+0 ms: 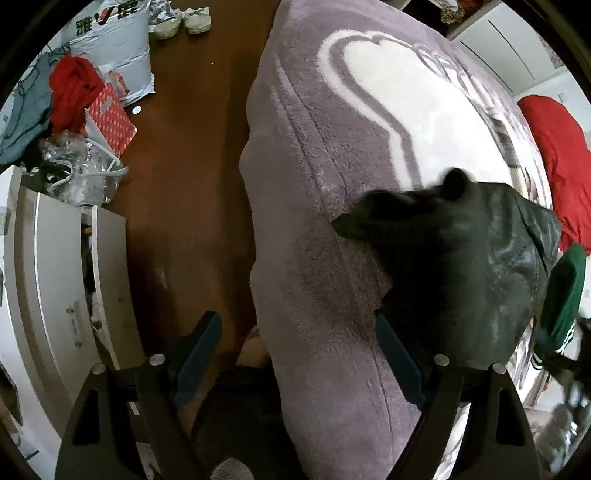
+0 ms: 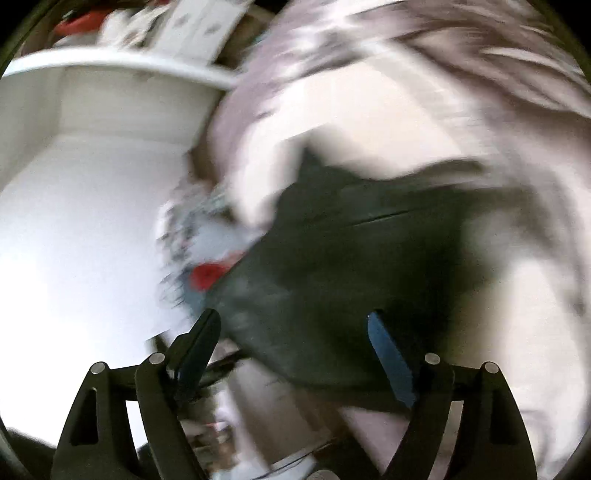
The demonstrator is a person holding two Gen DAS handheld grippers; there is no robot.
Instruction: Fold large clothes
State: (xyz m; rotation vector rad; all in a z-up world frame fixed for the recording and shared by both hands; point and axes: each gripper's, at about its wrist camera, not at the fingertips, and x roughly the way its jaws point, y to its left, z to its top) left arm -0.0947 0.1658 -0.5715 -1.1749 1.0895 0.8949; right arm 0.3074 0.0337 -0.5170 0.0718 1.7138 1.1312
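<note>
Left wrist cam: I've got the left gripper (image 1: 295,325) above the near edge of the bed, fingers (image 1: 201,341) spread wide w/ nothing between them. Under it is the purple fleece blanket (image 1: 314,221) w/ a big white heart print, covering the bed. The dark garment (image 1: 461,266), black/charcoal, lies crumpled on that blanket to the right of centre, one corner poking up; its near edge sits just beside my right-hand finger, but I can't tell if they touch. Further right on the bed: a red garment (image 1: 557,162) and a green piece w/ white stripes (image 1: 565,295), apart from the dark one. Left of the bed is brown wood floor (image 1: 192,147), w/ a white drawer unit (image 1: 55,266), a red gift bag (image 1: 110,122), a grey mailer bag (image 1: 114,48), and a pair of pale sneakers (image 1: 181,18) at the far end.

Right wrist cam is heavily motion-blurred. The right gripper (image 2: 293,332) also has fingers (image 2: 388,354) wide apart, holding nothing. The dark garment (image 2: 351,277) fills the centre just ahead of and partly between the fingers, lying on the pale blanket (image 2: 406,110). A small red patch (image 2: 208,275) shows at its left edge; too blurred to ID. White furniture (image 2: 92,129) takes up the left side.
</note>
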